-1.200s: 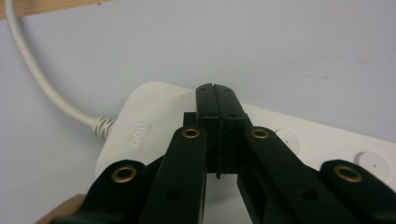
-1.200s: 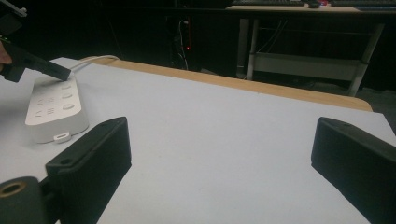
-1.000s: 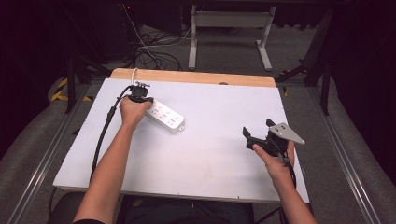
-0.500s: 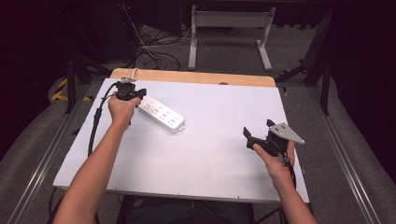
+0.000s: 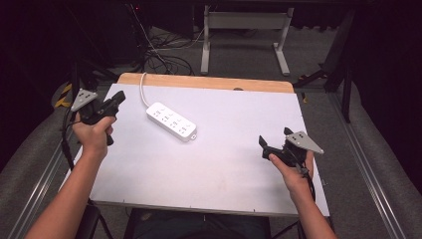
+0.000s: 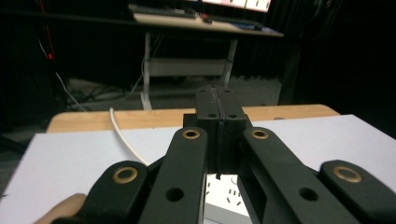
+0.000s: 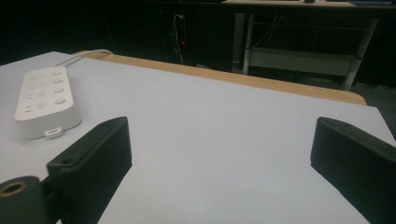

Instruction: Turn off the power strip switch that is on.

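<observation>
Power strip [image 5: 171,121], a white glossy oblong, lies at the smooth pale tabletop's [image 5: 224,169] eleven o'clock. Left tongs [image 5: 118,97] are pressed closed at nine; right tongs [image 5: 273,138] gape empty at four.

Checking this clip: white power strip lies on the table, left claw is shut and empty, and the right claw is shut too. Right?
Not quite. The right claw is open: the right gripper view shows its jaws wide apart with bare table between them. The rest holds: the left claw is shut and empty, and the white power strip lies on the table.
</observation>
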Motion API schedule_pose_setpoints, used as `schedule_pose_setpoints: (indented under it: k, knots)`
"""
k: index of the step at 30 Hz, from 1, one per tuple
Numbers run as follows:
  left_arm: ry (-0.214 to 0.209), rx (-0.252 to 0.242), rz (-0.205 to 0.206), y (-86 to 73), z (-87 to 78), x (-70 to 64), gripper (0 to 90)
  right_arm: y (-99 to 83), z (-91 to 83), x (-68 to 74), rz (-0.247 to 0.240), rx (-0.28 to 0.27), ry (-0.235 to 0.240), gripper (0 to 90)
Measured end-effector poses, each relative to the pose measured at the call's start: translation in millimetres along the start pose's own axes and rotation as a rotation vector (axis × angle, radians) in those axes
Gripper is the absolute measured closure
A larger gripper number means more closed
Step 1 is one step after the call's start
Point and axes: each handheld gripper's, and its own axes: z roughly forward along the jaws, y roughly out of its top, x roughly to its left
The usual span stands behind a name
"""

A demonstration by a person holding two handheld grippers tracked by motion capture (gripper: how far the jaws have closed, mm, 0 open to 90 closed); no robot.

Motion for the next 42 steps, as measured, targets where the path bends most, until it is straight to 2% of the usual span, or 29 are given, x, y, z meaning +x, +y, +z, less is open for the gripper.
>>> schedule_pose_setpoints:
  k: [2, 5, 7, 10, 12, 16, 21, 27, 29, 32, 35, 37, 38, 40, 42]
  knots:
    - [0.014, -0.015, 0.025, -5.2, -13.4, -4.4, 90.0, -0.1, -0.4, 0.1, 0.000, 0.000, -0.002, 5.8]
    - [0.042, -0.048, 0.006, -12.0, -31.1, -7.9, 90.0, -0.8, -0.5, 0.7, 0.001, 0.003, -0.002, 5.9]
    - [0.075, -0.071, 0.008, -19.7, -42.4, -12.4, 90.0, -0.6, -0.6, 1.1, -0.001, 0.001, -0.001, 6.0]
    - [0.117, -0.061, 0.005, -37.3, -53.9, -17.7, 90.0, 0.5, -1.6, 1.6, -0.002, -0.004, 0.004, 6.0]
    - [0.144, -0.069, -0.003, -39.5, -56.9, -14.6, 90.0, 0.9, -1.7, 1.8, -0.004, -0.006, 0.007, 6.0]
    - [0.178, -0.102, 0.011, -38.8, -58.2, -6.2, 90.0, 0.9, 0.0, 3.0, -0.014, -0.003, 0.010, 6.0]
    - [0.190, -0.098, 0.022, -41.3, -56.1, -5.6, 90.0, 0.7, 0.4, 4.2, -0.018, -0.001, 0.015, 6.1]
    - [0.185, -0.084, 0.028, -43.4, -54.9, -7.6, 89.7, -0.3, -0.4, 4.6, -0.015, 0.003, 0.012, 6.1]
    - [0.177, -0.087, 0.018, -42.8, -55.0, -7.9, 84.2, -0.5, -0.5, 5.3, -0.015, 0.003, 0.012, 6.1]
    - [0.189, -0.093, 0.008, -41.8, -53.8, -8.5, 70.9, -0.4, -0.6, 5.2, -0.016, 0.004, 0.012, 6.1]
    - [0.204, -0.098, -0.019, -40.5, -52.4, -9.2, 53.2, -0.7, -0.4, 4.0, -0.010, 0.003, 0.011, 6.1]
    - [0.175, -0.076, -0.011, -40.7, -51.3, -8.1, 35.6, -0.7, -0.5, 3.6, -0.009, 0.003, 0.011, 6.1]
    - [0.159, -0.070, -0.010, -41.4, -50.8, -8.2, 30.4, -0.7, -0.5, 3.5, -0.009, 0.002, 0.010, 6.1]
    - [0.145, -0.062, 0.004, -42.1, -50.2, -9.1, 25.7, -0.9, -0.4, 3.8, -0.011, 0.004, 0.008, 6.2]
    - [0.136, -0.060, 0.023, -42.2, -50.6, -10.4, 25.0, -0.8, -0.5, 4.1, -0.011, 0.004, 0.011, 6.4]
